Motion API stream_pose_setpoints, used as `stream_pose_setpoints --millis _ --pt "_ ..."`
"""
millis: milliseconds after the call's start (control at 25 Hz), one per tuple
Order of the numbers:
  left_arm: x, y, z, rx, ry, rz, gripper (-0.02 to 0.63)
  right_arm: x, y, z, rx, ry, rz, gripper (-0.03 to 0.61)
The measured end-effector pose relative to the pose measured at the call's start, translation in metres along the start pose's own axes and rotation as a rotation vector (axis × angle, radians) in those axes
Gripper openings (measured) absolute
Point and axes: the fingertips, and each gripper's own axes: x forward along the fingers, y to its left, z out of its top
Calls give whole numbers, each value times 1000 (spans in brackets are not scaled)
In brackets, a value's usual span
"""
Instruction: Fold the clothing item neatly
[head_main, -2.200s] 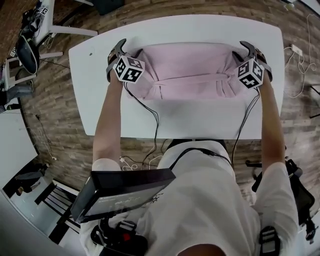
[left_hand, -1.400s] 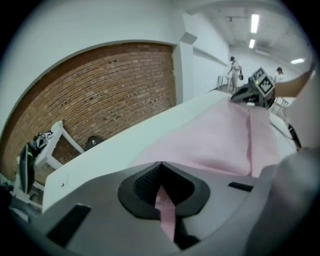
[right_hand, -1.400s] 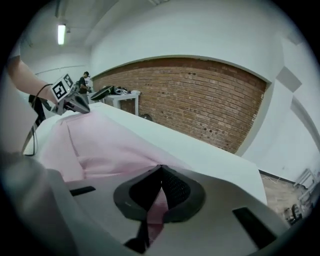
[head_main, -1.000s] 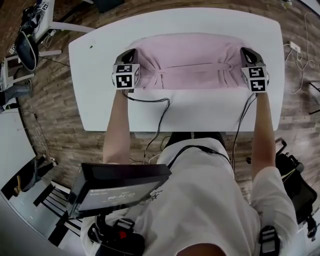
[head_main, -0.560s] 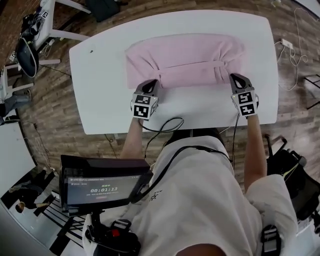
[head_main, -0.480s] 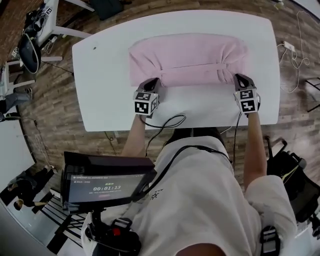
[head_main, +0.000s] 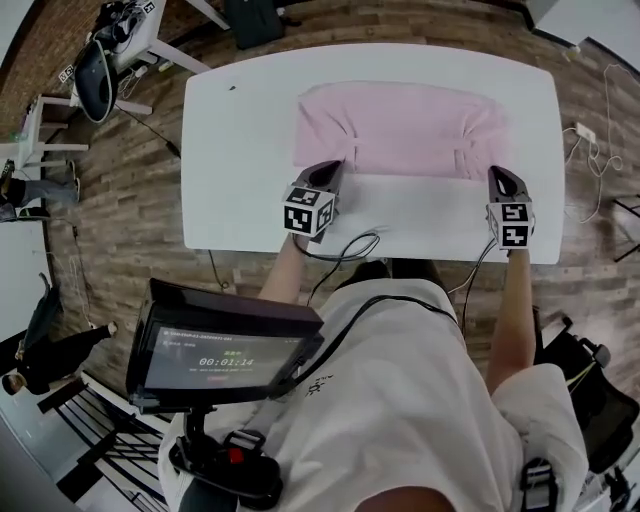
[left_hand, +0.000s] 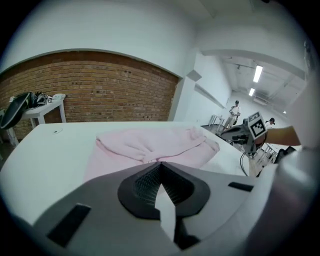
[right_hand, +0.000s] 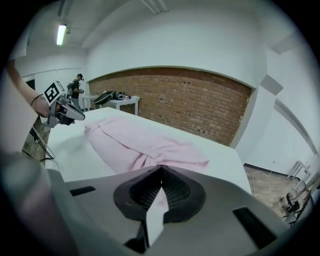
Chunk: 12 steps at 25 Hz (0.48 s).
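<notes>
A pink garment (head_main: 400, 125) lies folded into a wide band on the white table (head_main: 240, 150), with creases bunched near its two near corners. My left gripper (head_main: 335, 168) is shut, its tips at the garment's near-left corner. My right gripper (head_main: 497, 175) is shut too, at the near-right corner. In the left gripper view the garment (left_hand: 150, 145) lies just beyond the closed left gripper (left_hand: 160, 165), and I see no fabric between the pads. The right gripper view shows the same: garment (right_hand: 135, 142) beyond the closed right gripper (right_hand: 161, 169).
Cables (head_main: 350, 245) hang over the table's near edge. A dark screen (head_main: 230, 345) is mounted at the person's chest. Another white table with dark gear (head_main: 100, 60) stands far left on the wooden floor. Bystanders stand at the left (head_main: 30, 340).
Both grippers came from the garment's left and right sides to its near edge, closer to the person. Their jaws stayed shut. The garment kept its folded shape.
</notes>
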Motion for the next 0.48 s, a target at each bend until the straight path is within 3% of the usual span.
stream_pose_setpoints --millis 320,480 --pt "-66 -37 50 122 -197 -27 2 -64 39 44 15 -151 -31 3" --pt "-96 -53 63 150 -256 -41 2 -93 54 64 80 -235 -24 3"
